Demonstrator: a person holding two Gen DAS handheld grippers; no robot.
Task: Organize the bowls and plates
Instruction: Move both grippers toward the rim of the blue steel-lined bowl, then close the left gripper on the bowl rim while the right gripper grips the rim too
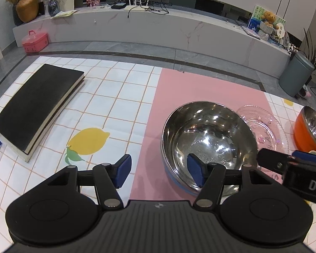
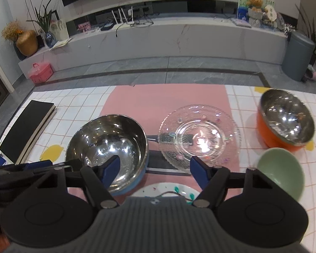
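A steel bowl with a blue outside (image 1: 208,135) (image 2: 107,141) stands on the pink mat (image 1: 174,97). A clear glass plate (image 2: 199,138) (image 1: 263,126) lies to its right. An orange bowl with a steel inside (image 2: 286,120) (image 1: 311,130) and a green bowl (image 2: 282,170) stand further right. A white painted plate (image 2: 168,190) lies under my right gripper. My left gripper (image 1: 160,170) is open and empty, its right finger over the blue bowl's near rim. My right gripper (image 2: 154,168) is open and empty, above the mat between the blue bowl and the glass plate.
A black book (image 1: 38,105) (image 2: 25,128) lies at the table's left. The checked lemon tablecloth (image 1: 107,105) covers the table. Beyond the far edge are grey floor, a long marble shelf, a pink box (image 1: 34,39) and a grey bin (image 2: 297,57).
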